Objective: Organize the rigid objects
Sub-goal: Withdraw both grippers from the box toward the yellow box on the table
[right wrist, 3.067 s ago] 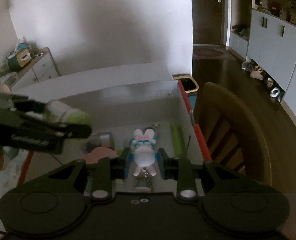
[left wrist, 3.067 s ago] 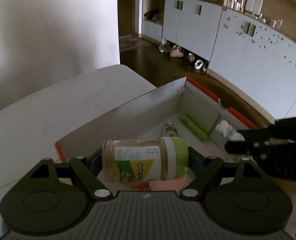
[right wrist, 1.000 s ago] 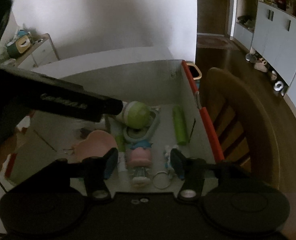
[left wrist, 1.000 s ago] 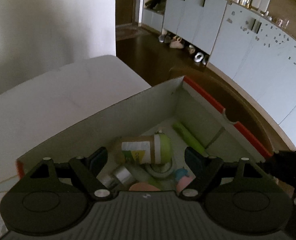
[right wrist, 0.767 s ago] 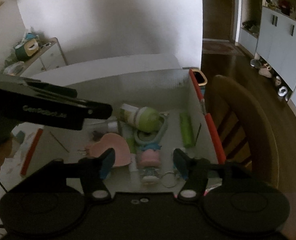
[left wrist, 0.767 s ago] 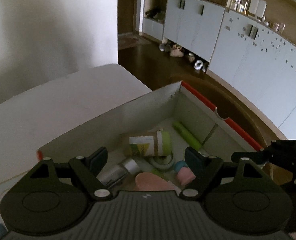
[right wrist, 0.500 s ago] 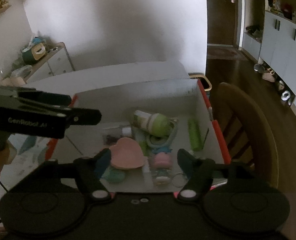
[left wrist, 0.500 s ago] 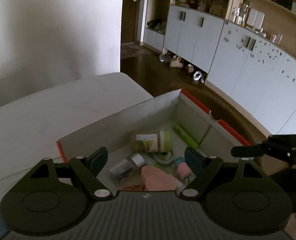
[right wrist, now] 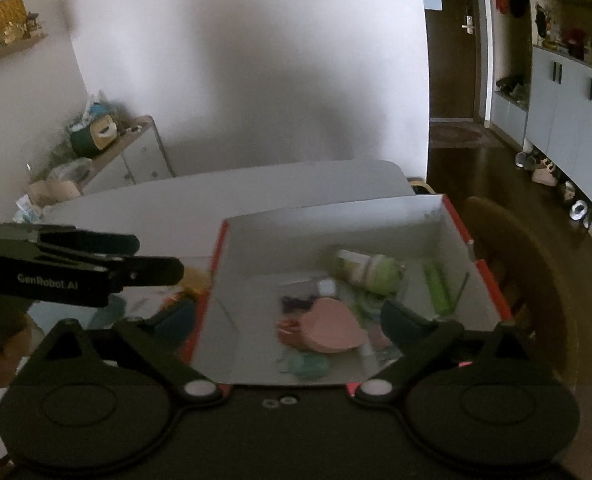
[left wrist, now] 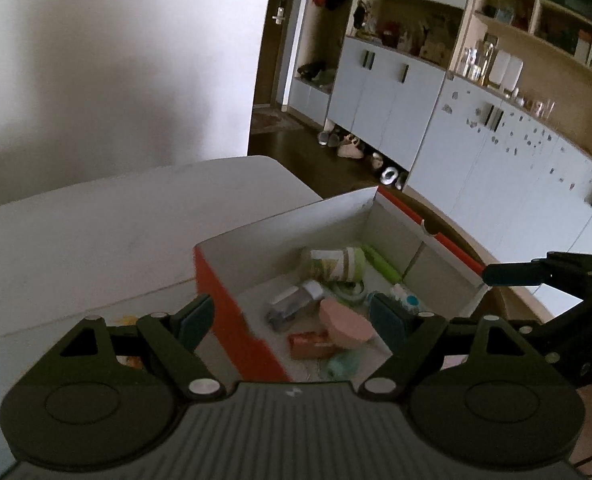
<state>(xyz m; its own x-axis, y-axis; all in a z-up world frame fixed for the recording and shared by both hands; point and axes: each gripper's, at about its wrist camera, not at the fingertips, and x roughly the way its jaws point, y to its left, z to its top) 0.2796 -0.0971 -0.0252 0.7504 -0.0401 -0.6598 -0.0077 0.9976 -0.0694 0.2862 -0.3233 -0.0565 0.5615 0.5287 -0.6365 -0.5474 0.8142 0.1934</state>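
A cardboard box (left wrist: 287, 220), red outside and white inside, stands on the white table. In it lie a jar with a green lid (left wrist: 336, 264), a pink heart-shaped piece (left wrist: 346, 322), a green stick (left wrist: 382, 266), a small silver-capped bottle (left wrist: 291, 304) and a white-and-blue figure (left wrist: 406, 300). My left gripper (left wrist: 291, 320) hangs open above the box's near left corner, holding nothing. My right gripper (right wrist: 287, 320) hovers over the near edge of the box (right wrist: 328, 208); its jaws are opening, with nothing between them. The jar (right wrist: 370, 270) and the heart (right wrist: 332, 324) lie beyond its fingers.
A wooden chair (right wrist: 528, 264) stands close to the box's right side. Small items (right wrist: 193, 278) lie on the table (left wrist: 95, 240) left of the box. A cluttered sideboard (right wrist: 107, 148) is by the far wall, and cabinets (left wrist: 496, 168) line the right.
Both grippers let go of the jar and the figure, which now lie in the box. Both have pulled back and up from it. The right jaws have spread wider.
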